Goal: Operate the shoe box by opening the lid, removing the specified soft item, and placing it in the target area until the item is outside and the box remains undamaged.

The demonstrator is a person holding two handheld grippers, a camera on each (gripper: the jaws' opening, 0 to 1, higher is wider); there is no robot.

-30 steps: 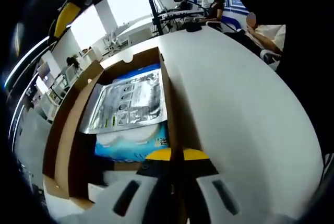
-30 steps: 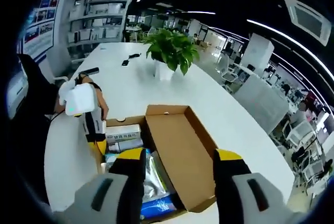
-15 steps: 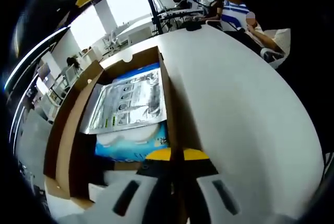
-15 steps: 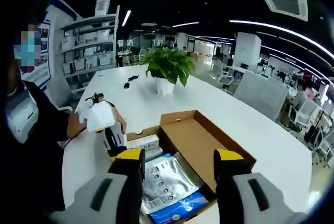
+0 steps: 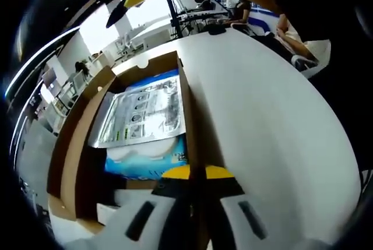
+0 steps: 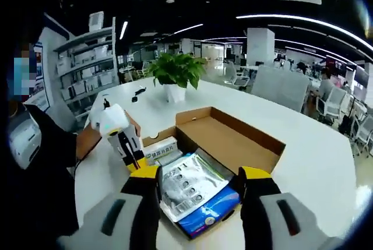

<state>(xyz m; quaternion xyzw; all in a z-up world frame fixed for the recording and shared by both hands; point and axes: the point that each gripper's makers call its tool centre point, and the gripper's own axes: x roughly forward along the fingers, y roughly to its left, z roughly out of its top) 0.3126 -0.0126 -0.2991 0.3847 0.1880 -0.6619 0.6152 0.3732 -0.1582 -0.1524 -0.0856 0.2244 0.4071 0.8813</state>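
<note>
Two grippers work one shoe box (image 6: 224, 145) on the white table (image 6: 315, 157): my left gripper (image 5: 192, 174) pinches the box's side wall (image 5: 187, 116), jaws pressed together on the cardboard. My right gripper (image 6: 199, 175), jaws spread, hovers above the silver pouch (image 6: 189, 185) lying on blue packs (image 6: 211, 212) inside. Beyond the box's flipped-back lid (image 6: 233, 139), bare tabletop lies open; a potted plant (image 6: 173, 75) stands well apart.

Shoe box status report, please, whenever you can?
Left hand-held gripper shut on shoe box wall. Right hand-held gripper open above. Lid open, silver pouch inside.
</note>
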